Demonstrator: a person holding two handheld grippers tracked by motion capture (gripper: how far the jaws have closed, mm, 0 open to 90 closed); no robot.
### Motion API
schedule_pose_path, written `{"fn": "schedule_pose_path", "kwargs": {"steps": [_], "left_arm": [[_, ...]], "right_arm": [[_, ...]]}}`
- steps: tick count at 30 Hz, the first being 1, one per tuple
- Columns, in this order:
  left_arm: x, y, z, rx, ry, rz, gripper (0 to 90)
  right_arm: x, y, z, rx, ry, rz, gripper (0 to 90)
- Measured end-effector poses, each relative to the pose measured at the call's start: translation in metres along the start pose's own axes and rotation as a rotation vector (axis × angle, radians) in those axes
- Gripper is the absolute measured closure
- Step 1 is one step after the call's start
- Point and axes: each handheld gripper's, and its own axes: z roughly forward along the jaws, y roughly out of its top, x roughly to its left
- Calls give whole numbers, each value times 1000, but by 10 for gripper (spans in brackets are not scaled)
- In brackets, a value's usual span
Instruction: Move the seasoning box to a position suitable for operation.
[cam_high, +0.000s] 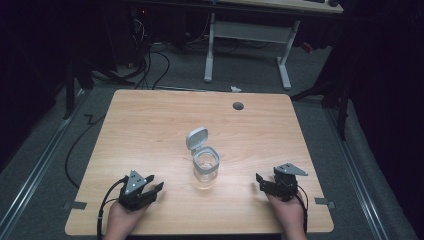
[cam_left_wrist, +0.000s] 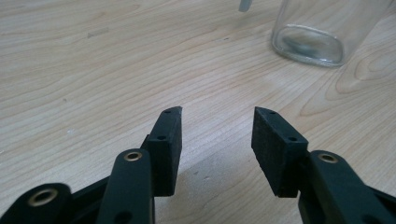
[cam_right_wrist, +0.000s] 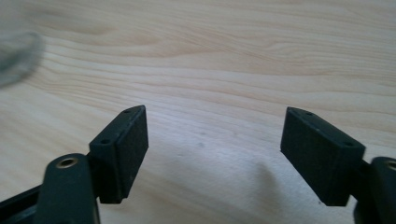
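A clear glass jar stands upright in the middle of the wooden table, its grey hinged lid flipped up and open behind it. My left gripper rests near the front left edge, open and holding nothing, pointing toward the jar. In the left gripper view its jaws stand apart over bare wood, and the jar's base sits ahead to the right. My right gripper lies near the front right edge, open wide and holding nothing. A blurred edge of the jar shows at that view's left.
A round grey cable hole sits near the table's far edge. Beyond the table stand a white desk frame and cables on the dark floor. Tape tabs mark the front corners.
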Motion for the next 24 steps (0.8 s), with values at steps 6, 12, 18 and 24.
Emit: {"fn": "schedule_pose_path", "kwargs": {"steps": [6,12,18,24], "left_arm": [[-7,6,3,-15,-30,-15,505],[-8,7,4,-8,-43,-13,474],[-6,11,1,-20,-48,-17,427],[-3,11,-1,-12,-55,-18,364]], "right_arm": [[7,-6,-7,-20,14,-26,403],[7,-10,-7,-28,29,-13,424],[15,-6,-6,-50,55,-58,416],[27,3,-1,-53,58,-101,452]]}}
